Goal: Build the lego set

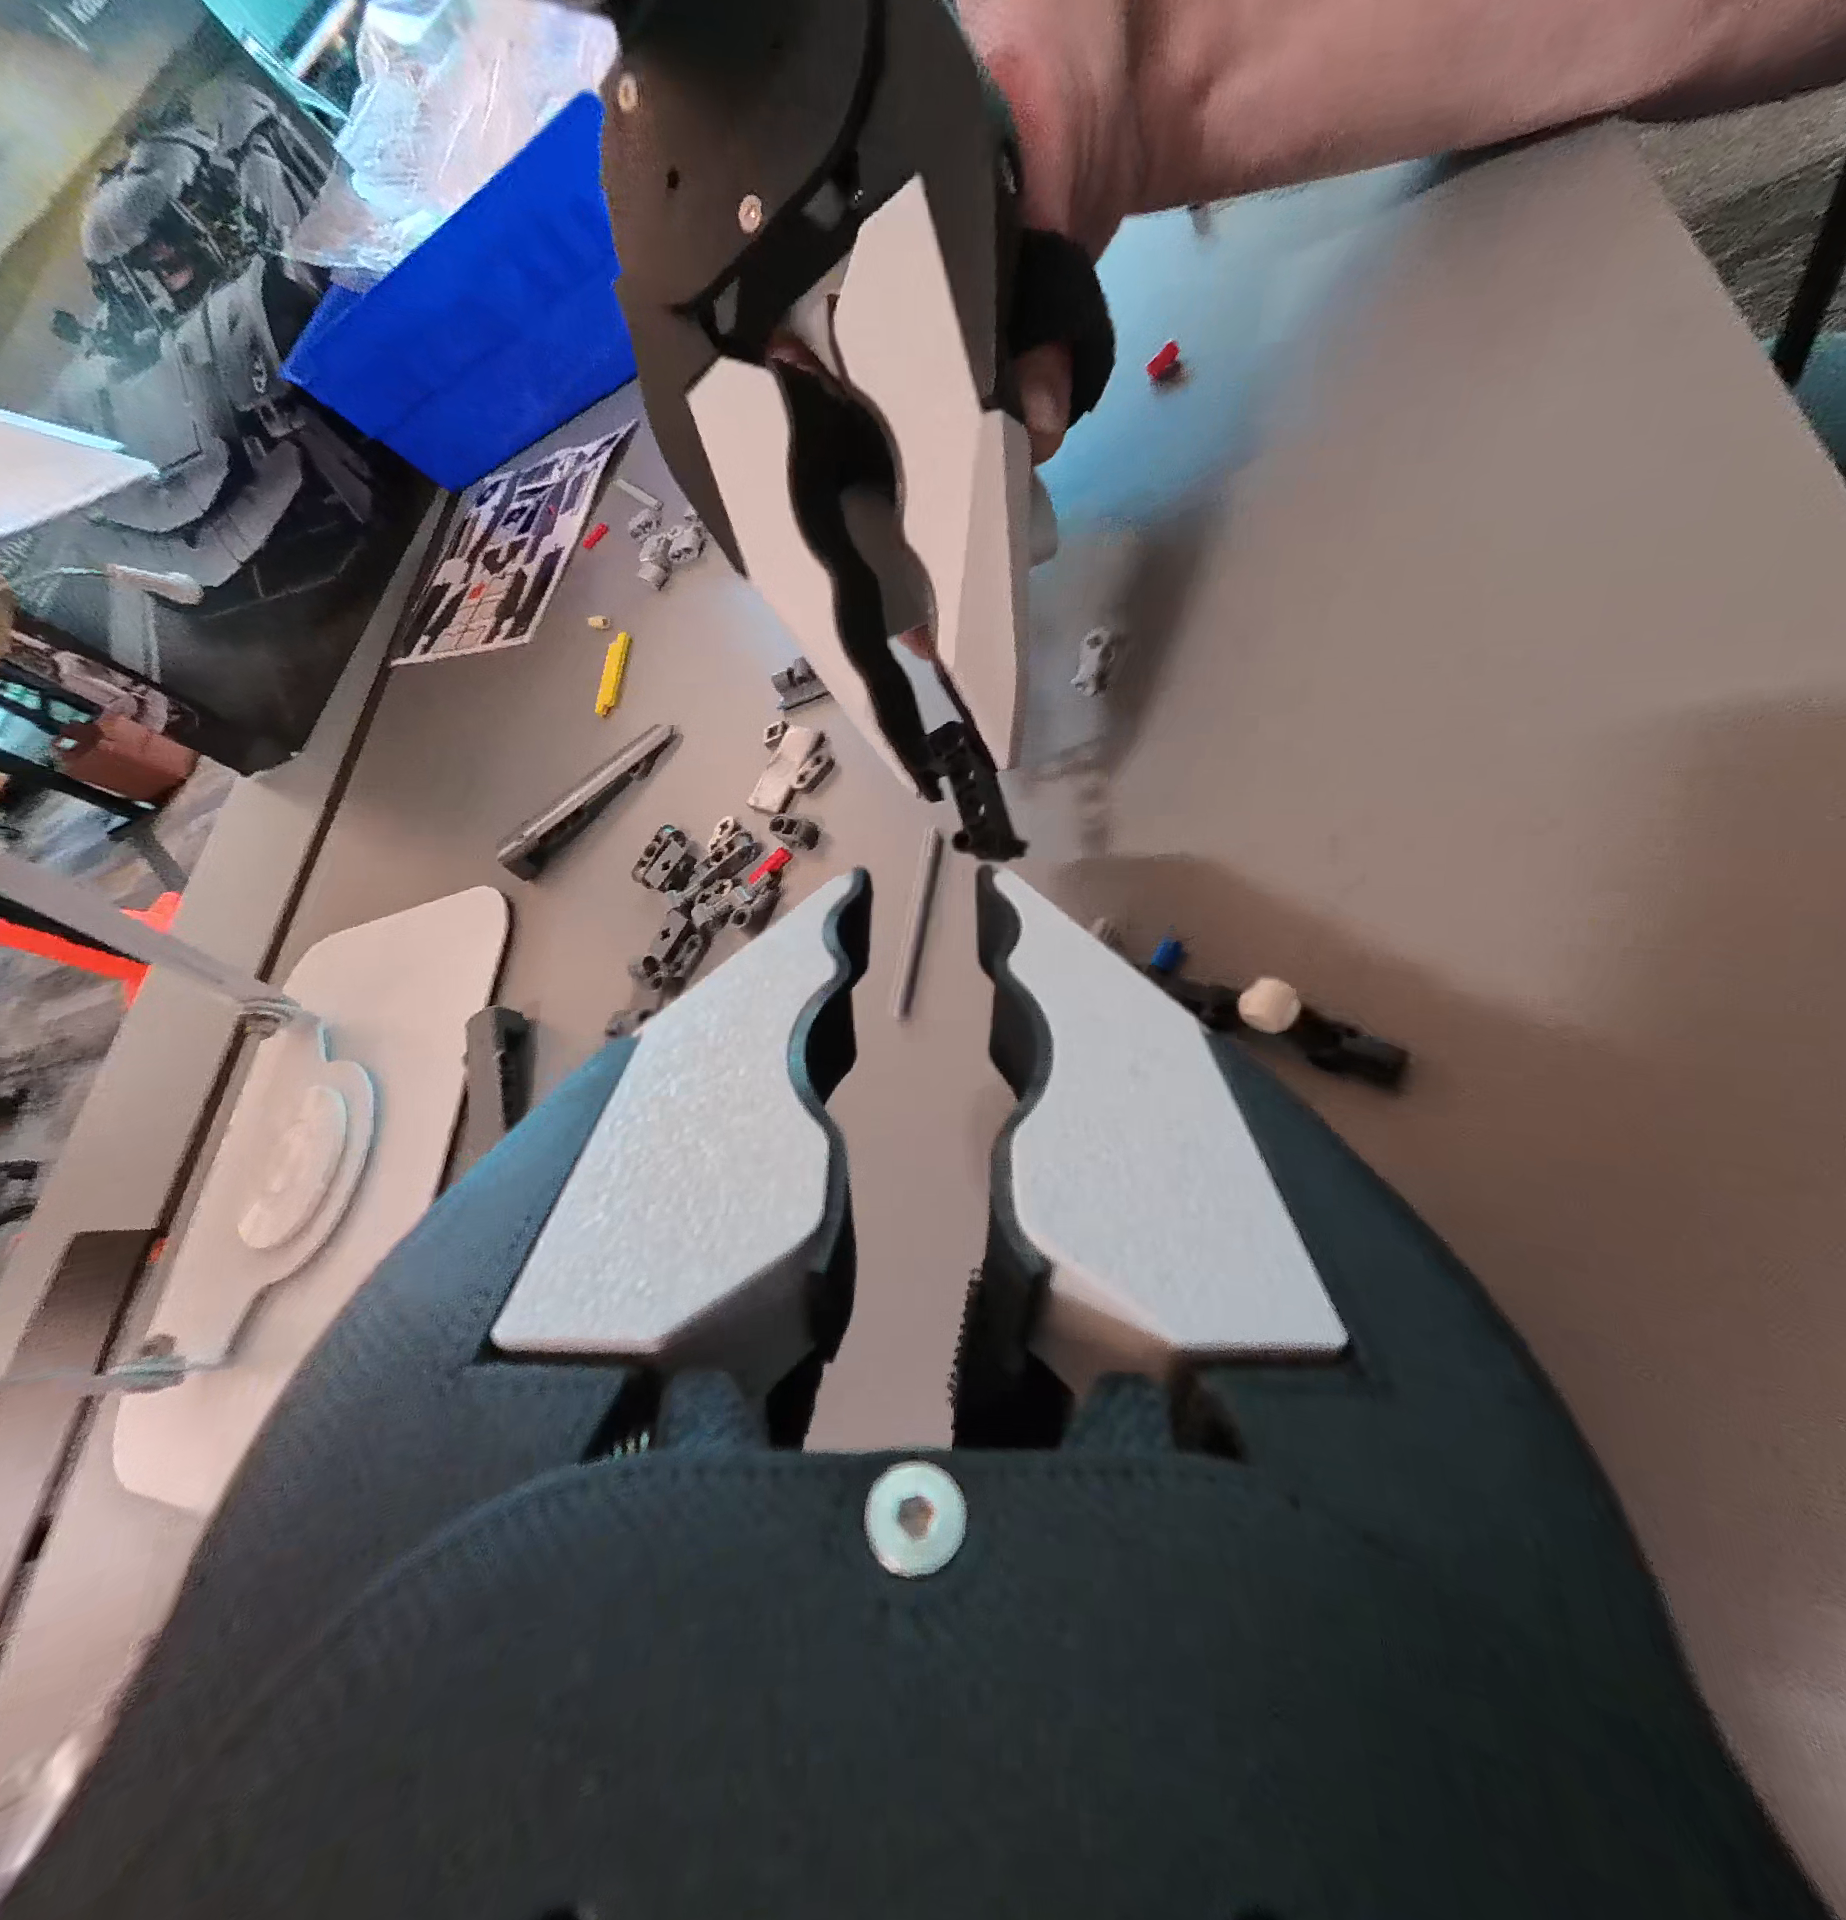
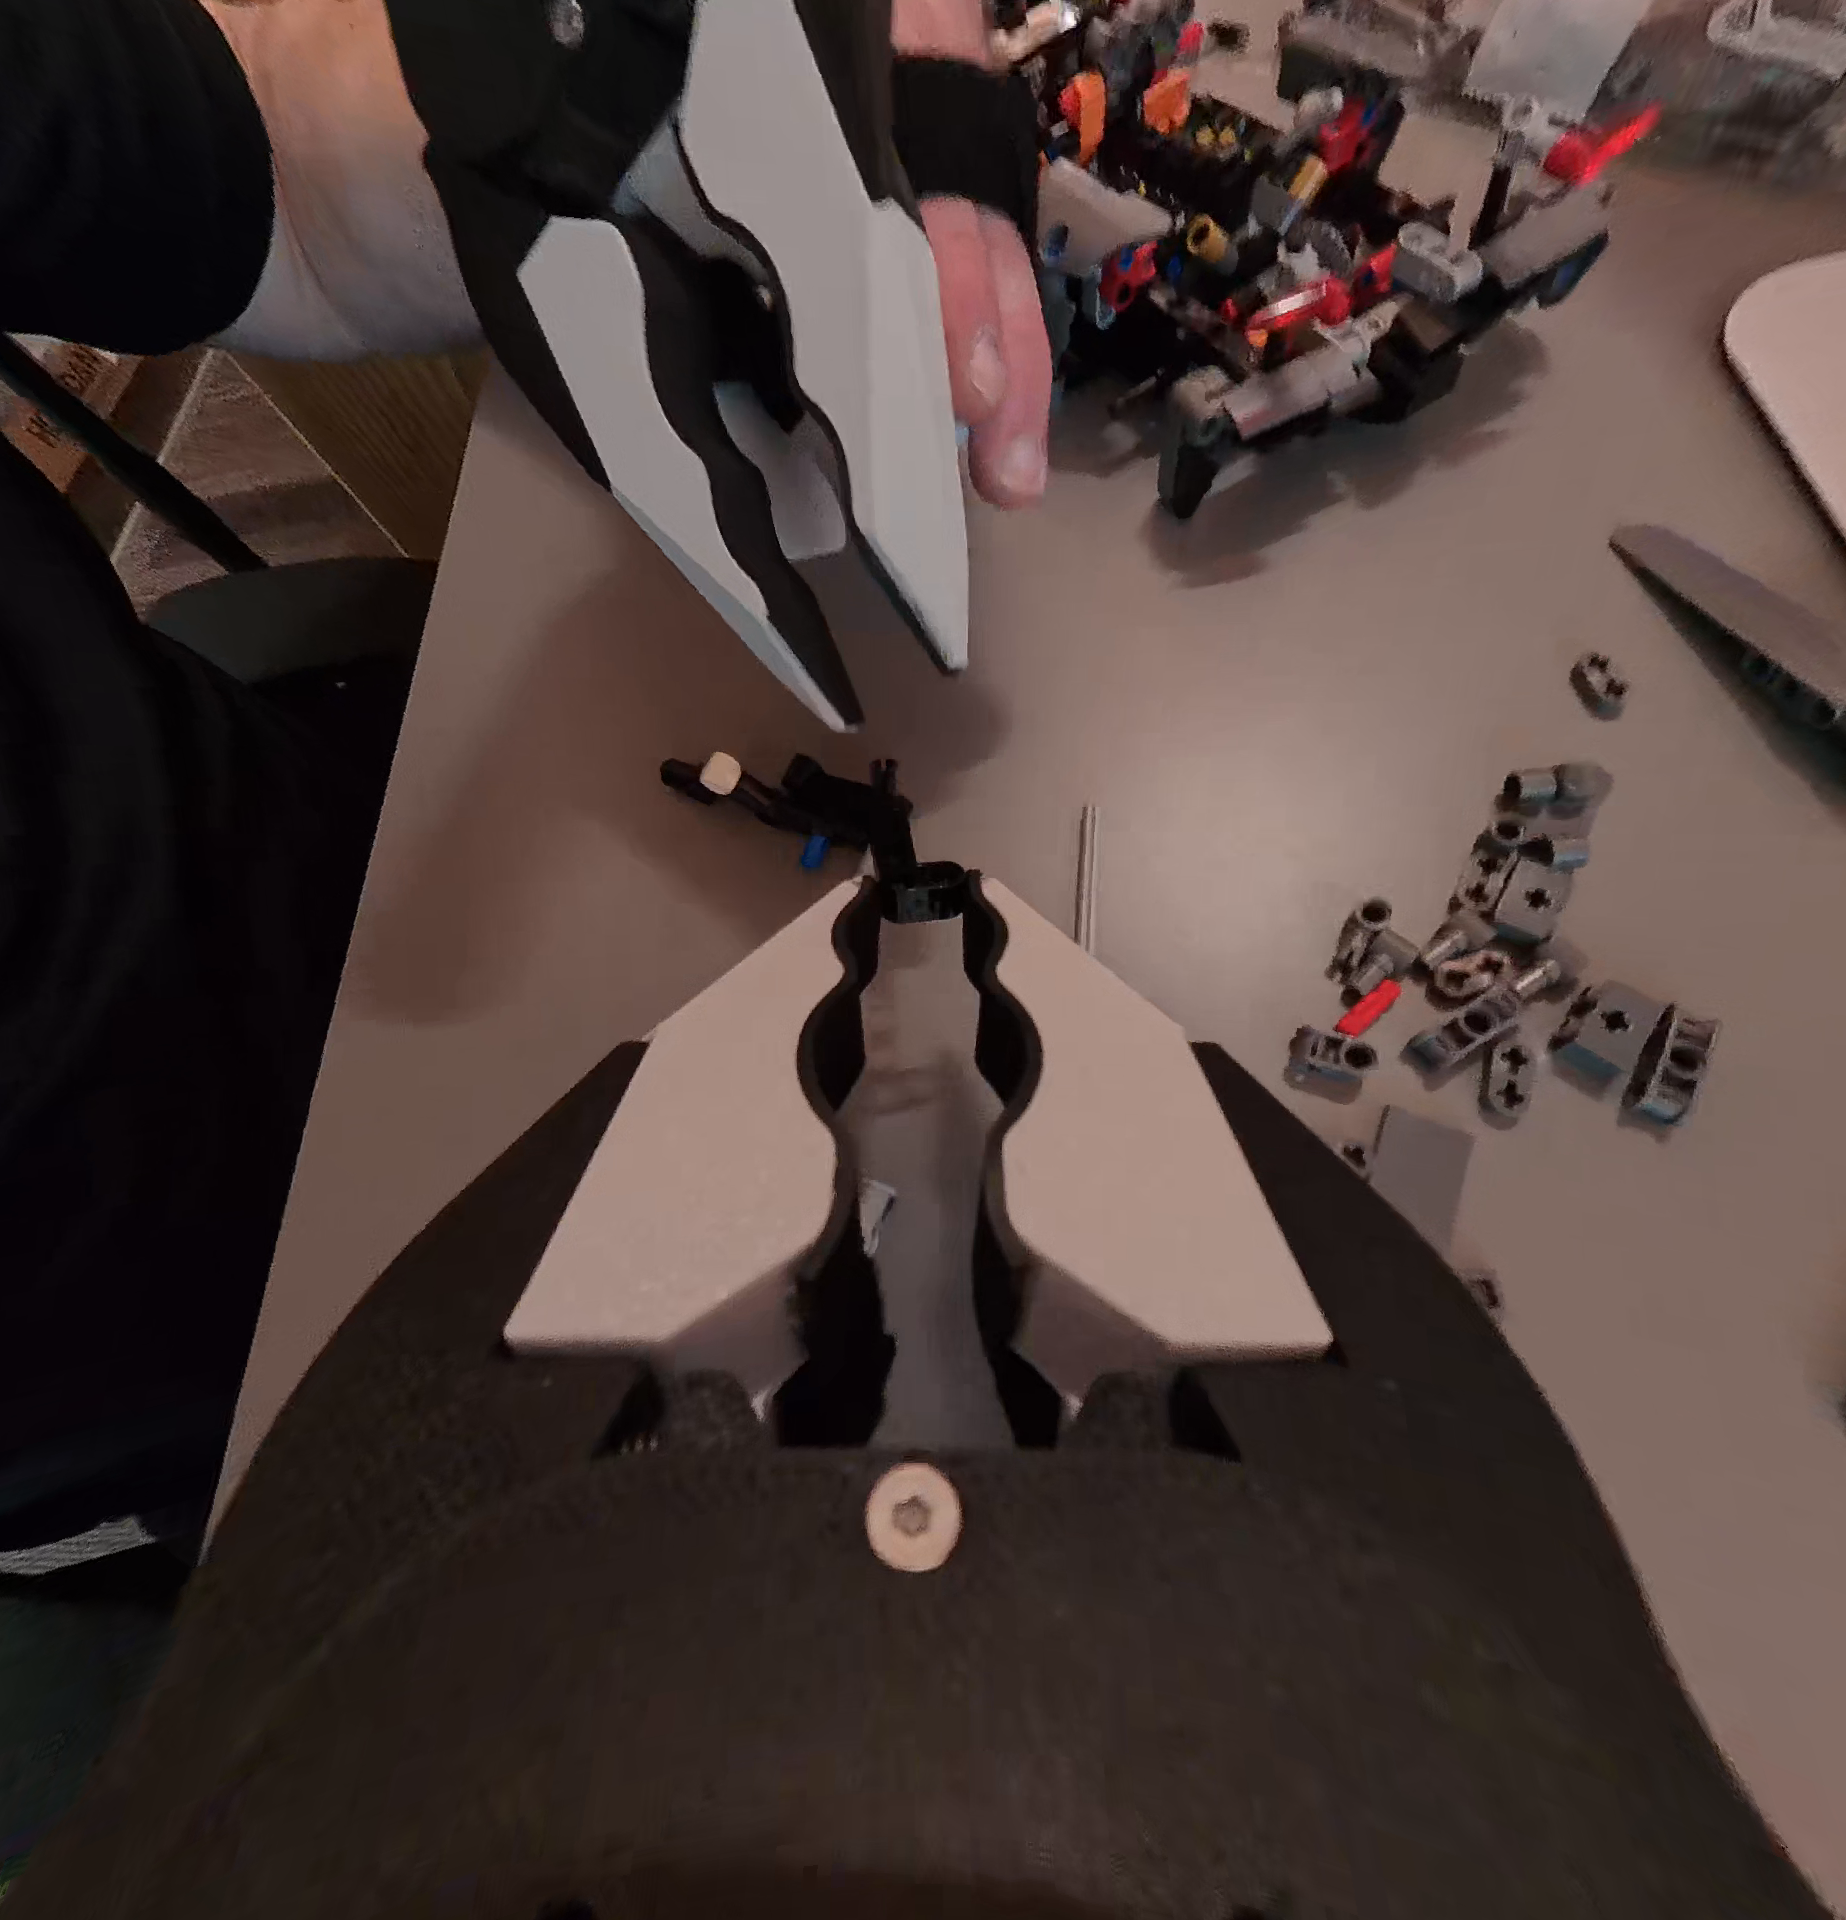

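My right gripper (image 2: 924,885) is shut on a small black beam piece (image 2: 924,896) at its fingertips, just above the grey table (image 2: 1262,790). The left wrist view shows it coming down from the top (image 1: 966,774) with the black piece (image 1: 976,805) hanging from its tips. My left gripper (image 1: 924,881) is open and empty. A thin grey axle (image 1: 919,925) lies on the table under the gap between its fingers. In the right wrist view the left gripper (image 2: 903,691) hovers open above a black assembly with a cream ball (image 2: 721,774) and a blue pin (image 2: 815,852).
A pile of grey connectors with a red pin (image 2: 1501,966) lies right of the axle (image 2: 1085,862). A long dark grey beam (image 2: 1760,665) and a large multicoloured brick model (image 2: 1314,239) lie farther back. A blue bin (image 1: 483,301), a sticker sheet (image 1: 514,561) and a yellow piece (image 1: 612,673) are at the far left. My two grippers' fingertips are within a few centimetres of each other.
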A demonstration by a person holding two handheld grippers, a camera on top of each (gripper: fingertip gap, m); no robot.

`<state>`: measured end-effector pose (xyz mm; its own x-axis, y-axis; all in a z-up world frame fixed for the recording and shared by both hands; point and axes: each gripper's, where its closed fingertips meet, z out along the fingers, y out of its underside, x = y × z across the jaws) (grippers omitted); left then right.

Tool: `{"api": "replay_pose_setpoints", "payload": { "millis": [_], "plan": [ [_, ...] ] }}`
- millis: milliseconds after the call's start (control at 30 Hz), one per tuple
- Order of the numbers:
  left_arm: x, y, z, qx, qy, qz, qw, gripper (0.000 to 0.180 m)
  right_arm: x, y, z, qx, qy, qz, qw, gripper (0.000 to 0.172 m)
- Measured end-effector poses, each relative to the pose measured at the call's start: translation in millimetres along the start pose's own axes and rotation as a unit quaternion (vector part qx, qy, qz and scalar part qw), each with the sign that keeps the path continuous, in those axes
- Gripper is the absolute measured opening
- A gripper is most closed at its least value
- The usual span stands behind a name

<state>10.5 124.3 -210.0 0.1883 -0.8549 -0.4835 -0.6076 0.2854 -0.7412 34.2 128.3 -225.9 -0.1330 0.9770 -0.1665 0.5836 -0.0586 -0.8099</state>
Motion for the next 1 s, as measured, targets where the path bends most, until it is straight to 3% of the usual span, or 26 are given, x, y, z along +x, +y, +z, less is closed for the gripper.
{"api": "replay_pose_setpoints", "payload": {
  "millis": [100, 267, 433, 733, 800, 1000],
  "plan": [
    [13.8, -2.5, 3.1, -0.006, 0.062, -0.07, 0.996, 0.019, -1.4, -8.8, -1.9, 0.016, 0.015, -0.033, 0.999, 0.013],
    [1.7, -12.1, 2.4, 0.013, 0.042, -0.113, 0.993, 0.011, -1.1, -13.3, -4.8, 0.023, 0.032, -0.061, 0.997, 0.013],
    [4.9, -10.3, 7.7, 0.004, 0.044, -0.11, 0.993, 0.004, -2.0, -12.8, -2.7, 0.016, 0.039, -0.078, 0.996, 0.013],
    [-5.7, -8.0, 5.2, 0.013, 0.047, -0.169, 0.984, 0.002, 7.0, -24.5, -7.0, 0.045, 0.08, -0.088, 0.992, 0.018],
    [-14.2, -10.5, 1.8, 0.037, 0.051, -0.218, 0.974, 0.002, 17.8, -31.9, -14.3, 0.057, 0.13, -0.109, 0.984, 0.033],
    [-51.2, -10.1, -6.1, 0.136, 0.046, -0.405, 0.903, 0.002, 31.8, -47.7, -20.9, 0.046, 0.266, -0.22, 0.937, 0.04]
  ]
}}
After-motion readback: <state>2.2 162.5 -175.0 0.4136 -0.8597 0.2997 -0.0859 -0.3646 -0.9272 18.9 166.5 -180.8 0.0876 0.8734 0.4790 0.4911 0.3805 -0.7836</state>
